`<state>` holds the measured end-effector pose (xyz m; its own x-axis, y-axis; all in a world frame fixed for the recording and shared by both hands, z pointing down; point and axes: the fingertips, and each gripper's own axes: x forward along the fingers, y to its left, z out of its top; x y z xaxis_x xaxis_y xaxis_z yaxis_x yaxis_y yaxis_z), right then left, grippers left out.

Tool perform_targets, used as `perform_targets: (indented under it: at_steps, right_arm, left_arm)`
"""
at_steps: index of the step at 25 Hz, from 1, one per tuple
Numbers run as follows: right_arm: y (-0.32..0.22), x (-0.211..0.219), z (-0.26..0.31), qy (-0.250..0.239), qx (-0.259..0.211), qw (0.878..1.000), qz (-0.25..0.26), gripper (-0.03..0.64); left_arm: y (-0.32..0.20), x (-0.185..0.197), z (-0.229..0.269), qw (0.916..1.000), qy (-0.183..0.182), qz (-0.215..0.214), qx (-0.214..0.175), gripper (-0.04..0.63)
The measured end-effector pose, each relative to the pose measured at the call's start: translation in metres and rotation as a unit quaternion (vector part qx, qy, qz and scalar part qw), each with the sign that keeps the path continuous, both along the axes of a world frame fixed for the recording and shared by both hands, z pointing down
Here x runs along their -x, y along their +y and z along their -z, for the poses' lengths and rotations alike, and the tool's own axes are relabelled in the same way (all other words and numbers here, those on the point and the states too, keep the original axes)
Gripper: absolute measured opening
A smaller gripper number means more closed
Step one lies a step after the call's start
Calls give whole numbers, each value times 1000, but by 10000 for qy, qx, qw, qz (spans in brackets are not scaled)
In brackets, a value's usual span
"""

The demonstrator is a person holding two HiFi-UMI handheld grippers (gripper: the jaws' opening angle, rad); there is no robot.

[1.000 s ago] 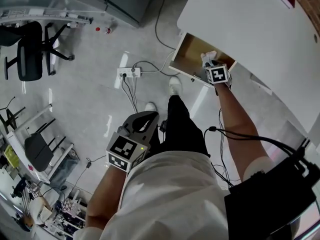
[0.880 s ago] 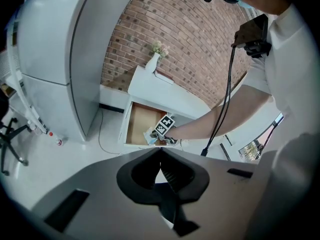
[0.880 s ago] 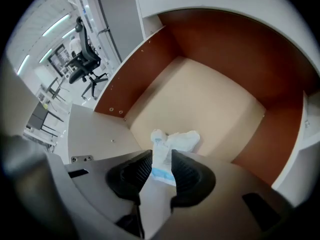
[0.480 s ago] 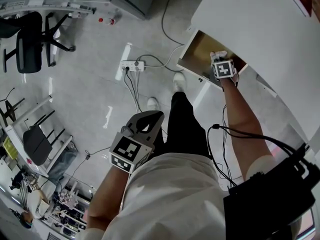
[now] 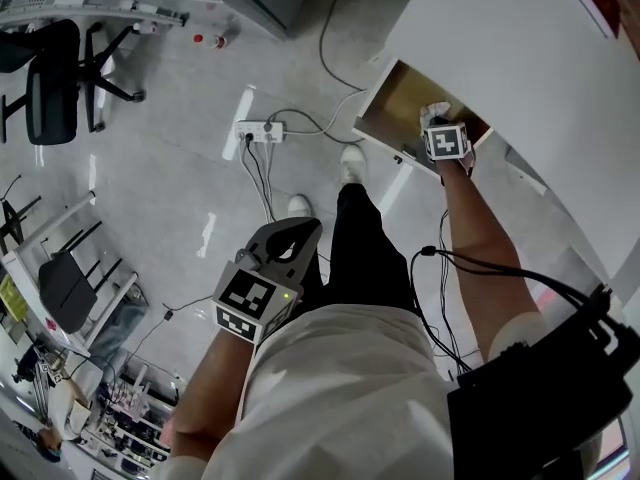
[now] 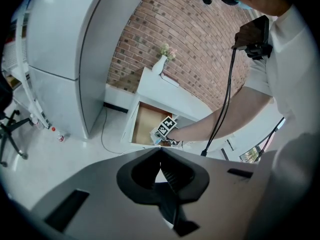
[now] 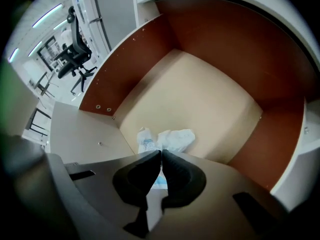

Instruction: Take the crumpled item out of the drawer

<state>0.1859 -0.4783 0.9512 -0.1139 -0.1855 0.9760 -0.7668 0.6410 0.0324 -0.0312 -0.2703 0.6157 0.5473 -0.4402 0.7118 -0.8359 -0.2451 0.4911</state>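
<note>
Two jaws of the right gripper [image 7: 161, 154] are pinching the white crumpled item [image 7: 174, 139], having just been closing on it. That item is sitting inside the open drawer [image 7: 200, 89], at the lower middle of the right gripper view. Below centre-left in the head view, the left gripper [image 6: 160, 151] is hanging clenched and empty.

crumpled item [image 7: 170, 139] in drawer [image 7: 210, 84] near its front panel, power strip [image 5: 258, 128] on floor [image 5: 180, 188] left of drawer
</note>
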Motion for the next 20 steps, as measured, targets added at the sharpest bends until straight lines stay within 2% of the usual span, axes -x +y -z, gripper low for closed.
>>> perform_targets:
  at_steps: [6, 13, 20]
  right_arm:
    - [2, 11, 34, -105, -288, 9994, 131, 34]
    - [13, 25, 93, -290, -517, 9982, 48, 32]
    - [42, 31, 154, -452, -766, 9960, 19, 32]
  left_arm:
    - [11, 2, 15, 9997, 29, -113, -213, 23]
    - [31, 6, 51, 9985, 74, -291, -460, 23]
    - [65, 8, 84, 9969, 275, -331, -665, 23]
